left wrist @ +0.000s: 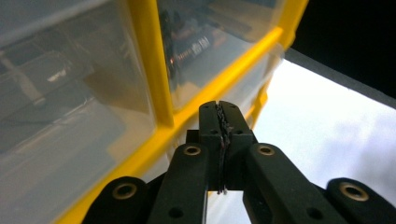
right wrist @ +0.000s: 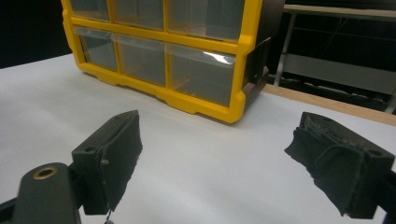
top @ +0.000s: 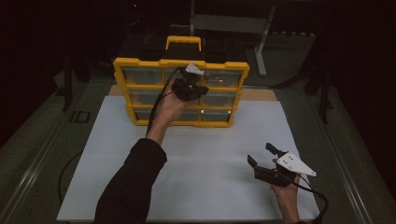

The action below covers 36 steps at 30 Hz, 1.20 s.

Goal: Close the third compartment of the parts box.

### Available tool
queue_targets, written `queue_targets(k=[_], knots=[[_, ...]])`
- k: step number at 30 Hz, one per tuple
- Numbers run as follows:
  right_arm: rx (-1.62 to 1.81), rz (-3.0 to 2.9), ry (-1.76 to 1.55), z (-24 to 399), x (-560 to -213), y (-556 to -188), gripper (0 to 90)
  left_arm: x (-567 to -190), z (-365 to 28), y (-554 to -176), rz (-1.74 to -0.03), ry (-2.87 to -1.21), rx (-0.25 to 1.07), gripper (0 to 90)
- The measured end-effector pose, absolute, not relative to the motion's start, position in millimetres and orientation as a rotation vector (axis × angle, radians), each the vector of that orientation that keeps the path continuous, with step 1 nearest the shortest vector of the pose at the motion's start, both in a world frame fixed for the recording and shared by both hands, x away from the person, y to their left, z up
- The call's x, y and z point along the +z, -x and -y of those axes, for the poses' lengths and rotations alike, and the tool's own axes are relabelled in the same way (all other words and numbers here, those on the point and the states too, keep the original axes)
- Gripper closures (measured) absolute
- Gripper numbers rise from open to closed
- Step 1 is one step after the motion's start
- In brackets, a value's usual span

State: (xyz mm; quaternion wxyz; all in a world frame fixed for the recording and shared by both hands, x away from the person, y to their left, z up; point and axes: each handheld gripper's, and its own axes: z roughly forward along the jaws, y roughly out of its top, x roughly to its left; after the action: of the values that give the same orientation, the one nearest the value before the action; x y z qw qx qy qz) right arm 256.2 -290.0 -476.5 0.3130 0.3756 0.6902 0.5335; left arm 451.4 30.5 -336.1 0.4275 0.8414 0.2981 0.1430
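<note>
A yellow drawer cabinet (top: 181,63) with clear plastic drawers and a top handle stands upright at the back of the white sheet (top: 210,154). My left gripper (top: 191,88) is held up against the cabinet's front, near the middle row. In the left gripper view its jaws (left wrist: 219,109) are shut with nothing between them, tips close to a yellow crossbar (left wrist: 187,116) between two clear drawers (left wrist: 70,84). My right gripper (top: 259,154) hovers over the sheet at the front right. Its jaws (right wrist: 219,149) stand wide open and empty, facing the cabinet (right wrist: 240,56).
A wooden board edge (top: 257,94) shows under the sheet's back right. Behind the table stands a grey metal frame (top: 262,42). Cables trail from both grippers, the left one (top: 156,109) along the forearm. The surroundings are dark.
</note>
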Motion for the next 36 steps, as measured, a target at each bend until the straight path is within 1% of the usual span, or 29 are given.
queue_targets(k=[3,4,5,8,9,10,11,12,13,16,17,19,20,22,23,26,32,34,36], knots=[[1.406,-1.824,-0.985,289,-477,-256,14.4,-337,-40,-443,-0.693,-2.129,0.344,85.3],[1.406,-1.824,-0.985,289,-477,-256,14.4,-338,-42,-441,-0.687,-2.133,0.345,85.3],[1.406,-1.825,-0.986,289,-477,-256,14.4,-338,-48,-434,-0.661,-2.153,0.348,82.7],[1.404,-1.827,-0.984,288,-477,-256,14.4,-340,-56,-428,-0.649,-2.15,0.34,78.8],[1.403,-1.828,-0.984,288,-477,-256,14.4,-341,-61,-423,-0.641,-2.151,0.34,76.0],[1.403,-1.828,-0.984,288,-477,-256,14.4,-342,-64,-420,-0.635,-2.151,0.34,76.0],[1.403,-1.83,-0.984,287,-477,-255,14.4,-344,-69,-415,-0.627,-2.152,0.336,74.1],[1.403,-1.83,-0.979,287,-477,-255,14.4,-346,-72,-412,-0.624,-2.154,0.335,70.1],[1.402,-1.83,-0.983,287,-477,-255,14.4,-350,-79,-404,-0.611,-2.154,0.341,63.4],[1.403,-1.83,-0.981,287,-477,-255,14.4,-356,-85,-397,-0.621,-2.152,0.344,55.1],[1.403,-1.832,-0.983,287,-477,-255,14.4,-361,-90,-392,-0.62,-2.148,0.338,55.1],[1.403,-1.833,-0.982,287,-477,-255,14.3,-371,-98,-382,-0.621,-2.153,0.351,48.5],[1.403,-1.833,-0.98,287,-477,-255,14.4,-374,-101,-378,-0.63,-2.149,0.355,44.6],[1.403,-1.832,-0.984,287,-477,-255,14.3,-378,-106,-373,-0.635,-2.147,0.356,39.8],[1.404,-1.835,-0.982,287,-478,-255,14.3,-386,-115,-365,-0.648,-2.137,0.366,35.8],[1.402,-1.842,-0.98,286,-478,-255,14.3,-406,-137,-342,-0.696,-2.096,0.4,28.6],[1.399,-1.85,-0.979,284,-479,-255,14.3,-432,-167,-310,-0.807,-1.987,0.449,16.0],[1.395,-1.854,-0.978,284,-479,-255,14.2,-443,-177,-300,-0.841,-1.959,0.452,14.9],[1.392,-1.855,-0.979,283,-479,-255,14.2,-452,-188,-291,-0.871,-1.939,0.453,11.1]])
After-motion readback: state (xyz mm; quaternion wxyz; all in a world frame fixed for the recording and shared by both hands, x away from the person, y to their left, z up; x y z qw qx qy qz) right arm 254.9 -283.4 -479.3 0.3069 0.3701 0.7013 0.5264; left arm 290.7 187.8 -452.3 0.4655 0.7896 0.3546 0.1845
